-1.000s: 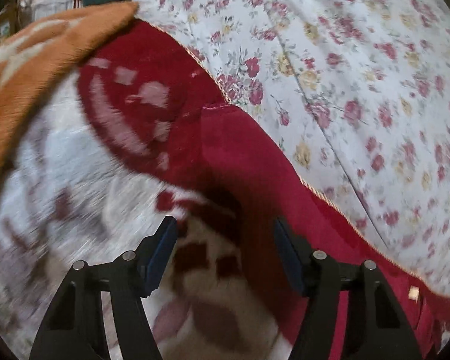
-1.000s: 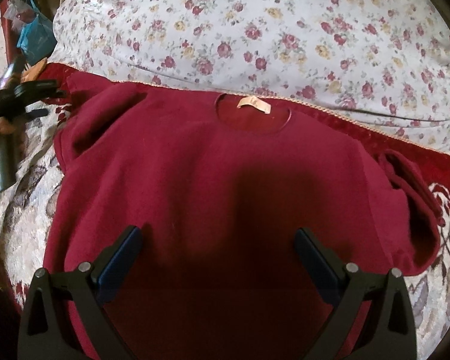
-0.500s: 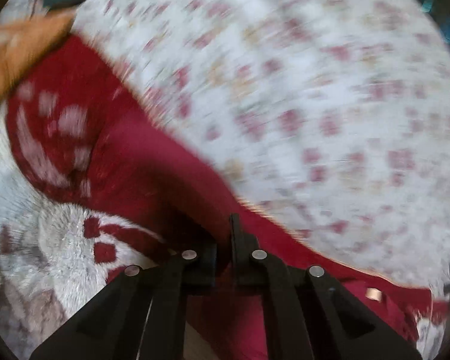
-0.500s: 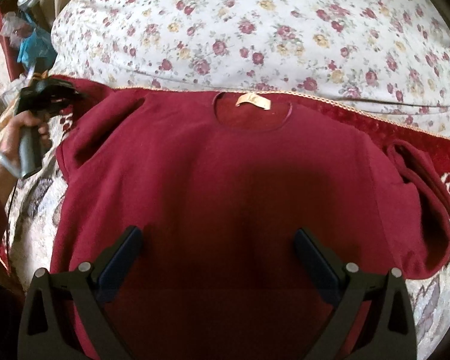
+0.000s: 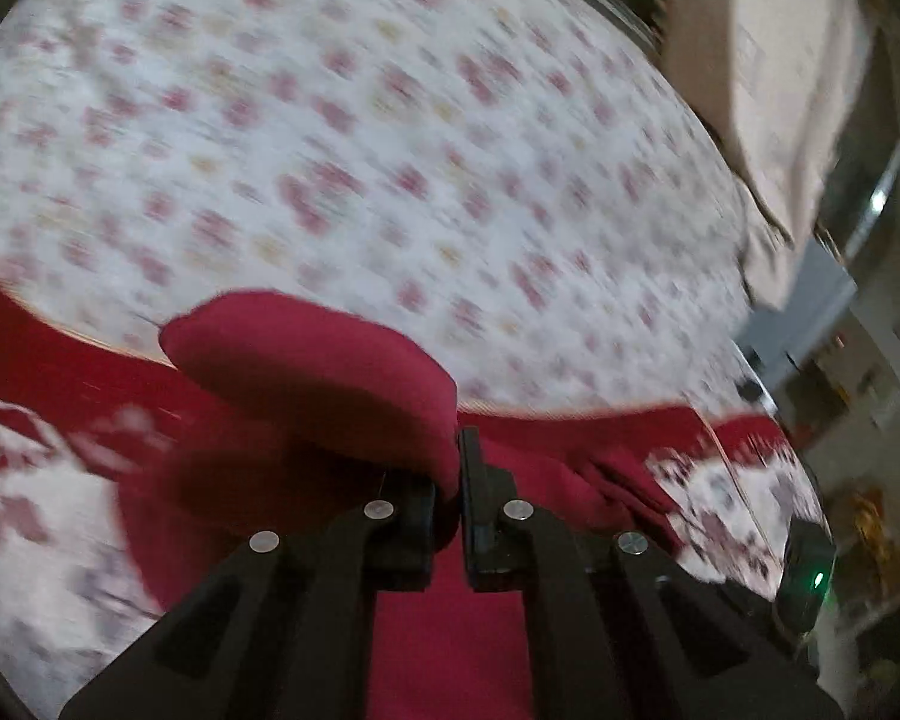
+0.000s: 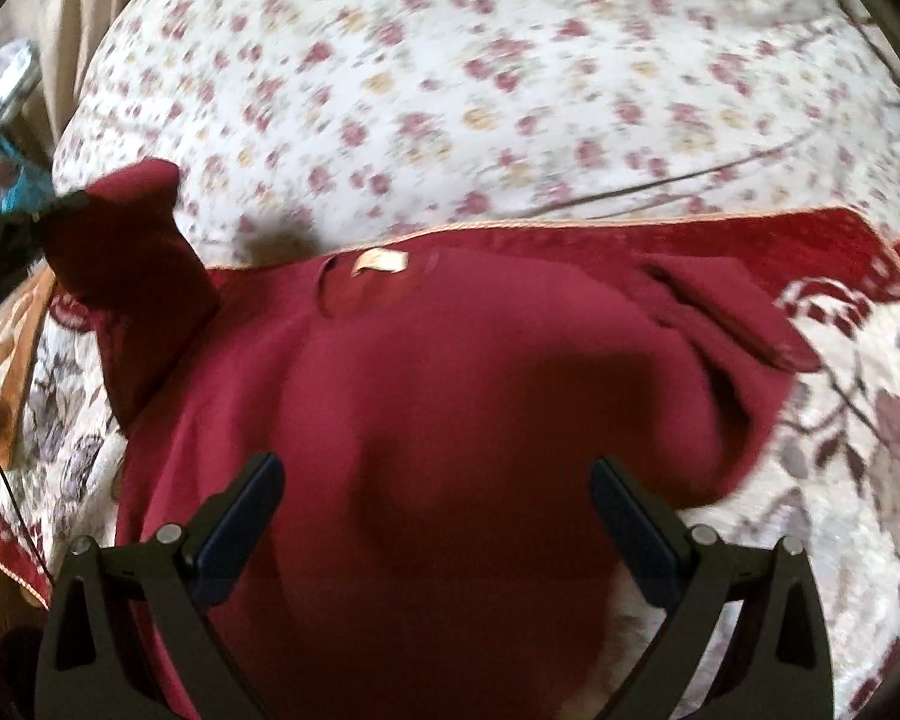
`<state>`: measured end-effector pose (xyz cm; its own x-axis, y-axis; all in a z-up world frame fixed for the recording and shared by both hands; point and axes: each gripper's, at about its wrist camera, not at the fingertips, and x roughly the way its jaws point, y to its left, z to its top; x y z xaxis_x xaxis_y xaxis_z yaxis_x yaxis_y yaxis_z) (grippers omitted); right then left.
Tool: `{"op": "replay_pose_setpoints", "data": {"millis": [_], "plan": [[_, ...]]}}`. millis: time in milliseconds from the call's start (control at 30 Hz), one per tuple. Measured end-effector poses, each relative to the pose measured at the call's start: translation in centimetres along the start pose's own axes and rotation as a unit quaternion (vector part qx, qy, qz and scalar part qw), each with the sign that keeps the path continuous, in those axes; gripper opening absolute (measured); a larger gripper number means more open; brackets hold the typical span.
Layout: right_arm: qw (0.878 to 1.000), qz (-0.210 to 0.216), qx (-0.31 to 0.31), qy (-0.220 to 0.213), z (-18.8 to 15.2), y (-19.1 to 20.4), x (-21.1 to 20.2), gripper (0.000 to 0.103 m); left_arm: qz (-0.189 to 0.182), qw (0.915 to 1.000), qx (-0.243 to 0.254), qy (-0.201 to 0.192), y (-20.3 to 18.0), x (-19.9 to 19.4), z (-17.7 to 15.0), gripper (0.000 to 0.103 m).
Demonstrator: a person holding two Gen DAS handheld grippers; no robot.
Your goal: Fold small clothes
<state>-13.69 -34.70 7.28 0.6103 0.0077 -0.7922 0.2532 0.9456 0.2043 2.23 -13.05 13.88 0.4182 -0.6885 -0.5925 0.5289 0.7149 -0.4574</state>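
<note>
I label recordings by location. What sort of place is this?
Probably a bedroom at home: a dark red knit sweater lies on a patterned red-and-white blanket, beside a white floral-print bed cover.

A lived-in home, probably a bedroom or sitting room: a big white cushion printed with small red and yellow roses (image 6: 480, 78) fills the twelve o'clock half, a red and cream floral woven rug (image 6: 858, 420) lies beneath, and beige draped cloth (image 5: 768, 60) hangs at one o'clock, though blur hides detail.
</note>
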Motion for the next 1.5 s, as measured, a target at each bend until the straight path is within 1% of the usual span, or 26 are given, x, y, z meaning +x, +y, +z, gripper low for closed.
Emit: {"op": "replay_pose_setpoints", "data": {"millis": [100,200,233,267,333,400,467,567,633,700,800,933,967,1000,1033,1067,1100,1133,1167,1200,1267,1333,1367,1400,1433,1500], "plan": [[1.000,-0.017,0.019,-0.007,-0.1,-2.1,-1.2,0.103,-0.021,0.9991,0.006,0.036,-2.8,4.0,-2.0,0.000],[0.999,-0.028,0.040,-0.008,-0.1,-4.2,-2.0,0.103,-0.036,0.9943,0.006,0.100,-4.6,8.4,-4.7,0.000],[0.998,-0.031,0.045,-0.008,-0.2,-4.8,-2.1,0.103,-0.046,0.9915,-0.001,0.122,-4.9,9.3,-5.6,0.012],[0.998,-0.033,0.053,-0.006,-0.2,-5.3,-2.3,0.103,-0.053,0.9893,-0.007,0.136,-4.9,9.7,-6.2,0.017],[0.998,-0.031,0.064,-0.002,-0.4,-6.1,-2.4,0.103,-0.056,0.9861,-0.008,0.156,-5.2,9.3,-7.0,0.019],[0.997,-0.024,0.066,-0.003,-0.3,-6.3,-2.5,0.103,-0.047,0.9878,0.014,0.148,-5.4,7.3,-6.8,0.022],[0.998,-0.018,0.061,-0.005,-0.1,-5.8,-2.4,0.103,-0.013,0.9901,0.049,0.131,-5.6,4.1,-6.3,0.022],[0.999,0.000,0.035,-0.002,0.5,-4.3,-1.7,0.103,0.077,0.9898,0.085,0.084,-3.9,-0.9,-6.0,0.023],[1.000,0.014,0.017,0.000,1.2,-3.0,-0.6,0.103,0.148,0.9832,0.089,0.059,-1.8,-3.0,-6.2,0.023],[1.000,0.019,0.003,0.008,2.0,-1.7,0.7,0.103,0.212,0.9730,0.076,0.050,1.2,-3.9,-7.0,0.023],[0.999,0.031,-0.022,0.019,3.2,0.8,2.3,0.103,0.259,0.9619,0.040,0.076,5.5,-3.0,-8.0,0.023],[0.995,0.056,-0.081,0.022,3.9,5.9,4.5,0.103,0.277,0.9556,0.033,0.095,7.7,-1.7,-8.6,0.023],[0.994,0.052,-0.096,0.019,4.0,6.8,5.1,0.102,0.281,0.9542,0.034,0.096,8.0,-1.4,-8.6,0.023],[0.993,0.036,-0.111,0.016,4.2,7.6,6.0,0.097,0.284,0.9535,0.033,0.097,8.2,-1.2,-8.6,0.023],[0.992,0.007,-0.124,0.018,4.3,8.3,7.2,0.068,0.283,0.9539,0.028,0.097,8.3,-1.0,-8.6,0.023],[0.991,-0.018,-0.131,0.029,4.5,8.6,8.4,0.045,0.278,0.9551,0.023,0.099,8.5,-1.0,-8.6,0.023],[0.991,-0.016,-0.127,0.045,4.7,8.3,9.4,0.023,0.278,0.9551,0.023,0.100,8.4,-0.7,-8.8,0.023],[0.993,0.001,-0.106,0.052,5.1,7.6,9.6,0.022,0.280,0.9544,0.023,0.101,8.2,-0.5,-8.7,0.023],[0.996,0.025,-0.075,0.042,5.5,6.4,9.1,0.019,0.283,0.9533,0.025,0.103,8.4,-0.5,-8.8,0.023],[0.998,0.033,-0.050,0.023,6.0,5.2,8.1,0.015,0.286,0.9520,0.026,0.106,8.5,-0.4,-8.9,0.023],[0.999,0.022,-0.019,-0.021,6.4,2.7,5.4,0.015,0.272,0.9553,0.021,0.115,8.8,-0.2,-9.1,0.029],[0.999,0.022,0.008,-0.049,5.9,0.2,3.4,0.015,0.255,0.9586,0.009,0.127,8.9,0.0,-9.4,0.029],[0.999,0.007,0.017,-0.048,5.6,-1.0,3.2,0.016,0.256,0.9580,0.010,0.129,8.9,0.0,-9.6,0.029],[0.999,-0.005,0.025,-0.042,5.2,-1.9,3.4,0.020,0.260,0.9570,0.013,0.128,8.7,-0.1,-9.7,0.029],[0.999,-0.013,0.039,-0.031,4.7,-3.0,3.9,0.031,0.261,0.9568,0.014,0.128,8.6,-0.2,-9.8,0.029],[0.996,-0.006,0.085,0.004,3.5,-5.6,4.4,0.035,0.253,0.9595,0.013,0.124,8.3,-1.1,-9.7,0.029]]}}
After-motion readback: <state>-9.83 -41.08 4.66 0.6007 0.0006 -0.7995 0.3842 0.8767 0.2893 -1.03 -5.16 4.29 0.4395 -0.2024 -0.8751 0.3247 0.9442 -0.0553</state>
